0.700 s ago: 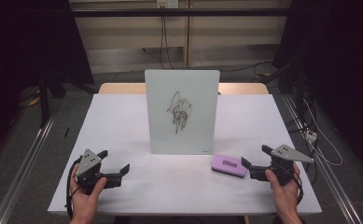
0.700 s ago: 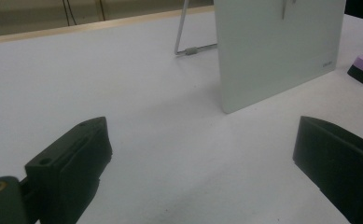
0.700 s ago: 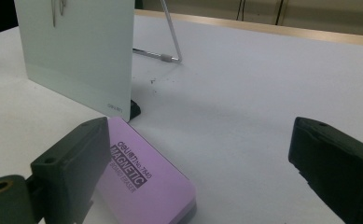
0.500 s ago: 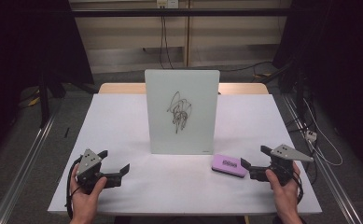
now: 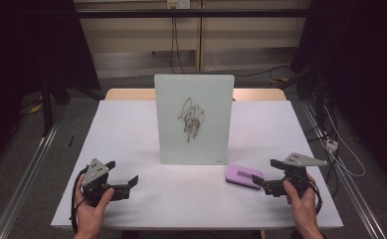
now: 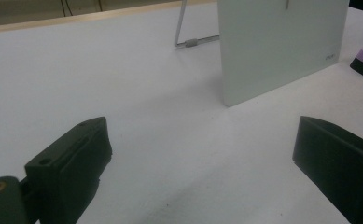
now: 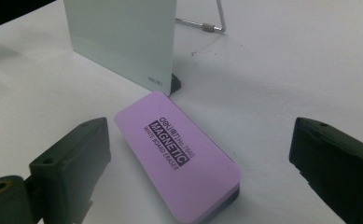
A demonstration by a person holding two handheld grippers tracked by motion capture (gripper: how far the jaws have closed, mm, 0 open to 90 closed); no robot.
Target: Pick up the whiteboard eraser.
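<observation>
Bench (image 5: pixel 131 129): white top, wooden strip along the far edge, dark floor and rails either side.

Whiteboard (image 5: pixel 193 119): stands upright mid-bench on a wire stand (image 6: pixel 191 43), face toward the person, black scribble (image 5: pixel 192 119) in the middle of it. Small logo at its lower right corner. In the right gripper view a dark foot sits under that corner.

Left gripper (image 5: pixel 126 185): near-left part of the bench, held in the left hand (image 5: pixel 92 209), pointing right toward the middle. In the left gripper view the jaws stand wide apart with only bare bench between them; board corner and a sliver of the eraser are farther off. Well apart from the eraser.

Right gripper (image 5: pixel 260 185): near-right part of the bench, held in the right hand (image 5: pixel 303 199), grey plate on top, pointing left. Jaws wide, nothing pinched.

Eraser (image 5: pixel 244 176): purple top, dark underside, lying flat on the bench just in front of the whiteboard's right lower corner, near it but not touching. Label reads "MAGNETIC WHITE BOARD ERASER". In the right gripper view it lies between the two jaws, closer to the left-hand one; gap visible on both sides, no pad contact. In the high view the right gripper's tips are just beside its near-right end.
</observation>
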